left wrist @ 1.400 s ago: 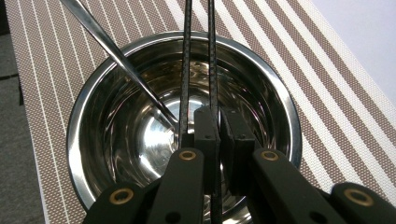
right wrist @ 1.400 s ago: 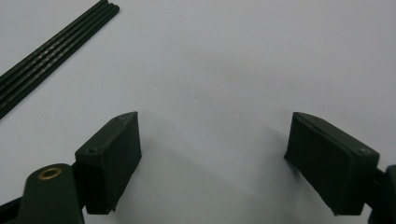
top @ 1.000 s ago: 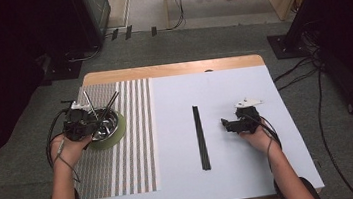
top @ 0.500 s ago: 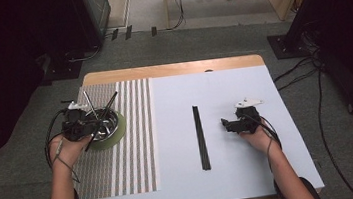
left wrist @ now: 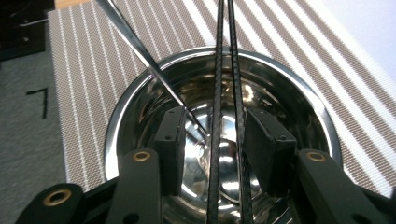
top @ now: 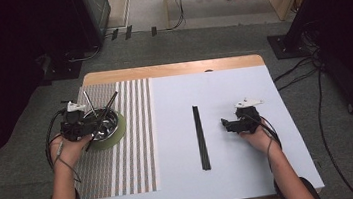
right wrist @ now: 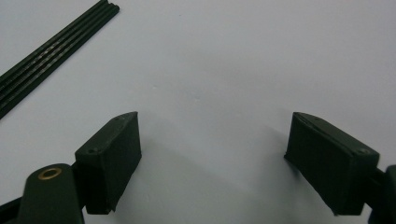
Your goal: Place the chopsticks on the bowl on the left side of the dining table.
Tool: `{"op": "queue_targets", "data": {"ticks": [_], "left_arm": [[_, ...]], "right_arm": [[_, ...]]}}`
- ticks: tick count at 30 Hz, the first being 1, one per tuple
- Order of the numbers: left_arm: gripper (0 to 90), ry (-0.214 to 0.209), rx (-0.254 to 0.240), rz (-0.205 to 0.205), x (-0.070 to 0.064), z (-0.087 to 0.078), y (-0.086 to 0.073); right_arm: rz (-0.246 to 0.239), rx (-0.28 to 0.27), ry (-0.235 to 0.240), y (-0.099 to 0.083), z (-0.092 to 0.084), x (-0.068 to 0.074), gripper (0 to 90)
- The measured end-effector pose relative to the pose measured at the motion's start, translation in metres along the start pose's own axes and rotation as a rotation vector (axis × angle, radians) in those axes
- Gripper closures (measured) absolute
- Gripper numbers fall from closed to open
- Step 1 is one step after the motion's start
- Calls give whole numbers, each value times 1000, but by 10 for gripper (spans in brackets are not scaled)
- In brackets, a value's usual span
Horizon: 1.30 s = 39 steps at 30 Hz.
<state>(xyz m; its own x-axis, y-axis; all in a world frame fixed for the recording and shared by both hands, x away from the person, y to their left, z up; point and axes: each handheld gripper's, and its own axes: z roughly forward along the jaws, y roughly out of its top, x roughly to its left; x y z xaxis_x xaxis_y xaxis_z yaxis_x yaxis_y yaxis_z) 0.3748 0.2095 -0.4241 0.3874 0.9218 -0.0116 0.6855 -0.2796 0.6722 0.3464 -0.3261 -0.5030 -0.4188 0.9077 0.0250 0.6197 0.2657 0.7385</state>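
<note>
At the left of the high view we see the left gripper (top: 84, 126) held over a steel bowl (top: 107, 118), which stands on a green coaster (top: 119, 133) on the striped mat (top: 121, 161). Two things lean out of the bowl toward the far side of the table: a slim metal rod (top: 89, 105) and a pair of black chopsticks (top: 107, 106).

In the left gripper view the same chopsticks (left wrist: 227, 93) run straight up between the two jaws, side by side and nearly touching each other, their lower ends down in the bowl (left wrist: 299, 93). The jaws have just been opening; we see a gap between each pad and the sticks, so the gripper is released and presses on nothing. The metal rod (left wrist: 140, 51) crosses the bowl's rim at the upper left, its tip down by the left jaw.

Moving right across the white tabletop (top: 253, 176), we find a second set of black chopsticks (top: 201, 137) lying flat near the middle, well apart from the bowl.

At the right, the right gripper (top: 227, 124) rests near these flat chopsticks, pointing toward them. In the right gripper view its jaws stand wide apart over bare tabletop (right wrist: 210, 70), released, with the flat chopsticks (right wrist: 51, 51) at the upper left.
</note>
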Motion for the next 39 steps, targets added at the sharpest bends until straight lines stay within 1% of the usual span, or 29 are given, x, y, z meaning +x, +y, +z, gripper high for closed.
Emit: {"op": "queue_targets", "data": {"ticks": [2,3,8,10,12,15,17,19,21,26,30,35,36,37,39], "left_arm": [[613,-4,10,0,0,2,0],[636,-10,13,1,0,3,0],[644,-23,14,12,-5,5,1],[667,-18,29,34,-8,8,1],[690,-20,41,43,-9,11,1],[698,-22,51,38,-9,14,1],[736,-24,53,44,-7,14,0],[800,-37,49,49,-6,13,0],[808,-43,48,61,-6,13,-1],[809,-46,55,80,-6,11,-2],[809,-59,62,86,-3,8,-4],[803,-72,58,73,0,7,-5],[789,-76,53,68,1,7,-5],[740,-81,46,65,1,6,-5],[639,-88,-2,56,2,3,-6]], "right_arm": [[0,0,0,0,0,0,175],[0,0,0,0,0,0,175],[0,0,0,0,0,0,175],[0,0,0,0,0,0,175],[0,0,0,0,0,0,175],[1,0,0,0,0,0,175],[0,0,0,0,0,0,175],[1,0,0,0,0,0,175],[1,0,0,0,0,0,175],[1,0,0,0,0,0,175],[-1,1,0,0,0,0,175],[-1,1,0,0,0,0,175],[-1,1,0,0,0,0,175],[-1,1,0,0,0,0,175],[-1,1,0,0,0,0,175]]}}
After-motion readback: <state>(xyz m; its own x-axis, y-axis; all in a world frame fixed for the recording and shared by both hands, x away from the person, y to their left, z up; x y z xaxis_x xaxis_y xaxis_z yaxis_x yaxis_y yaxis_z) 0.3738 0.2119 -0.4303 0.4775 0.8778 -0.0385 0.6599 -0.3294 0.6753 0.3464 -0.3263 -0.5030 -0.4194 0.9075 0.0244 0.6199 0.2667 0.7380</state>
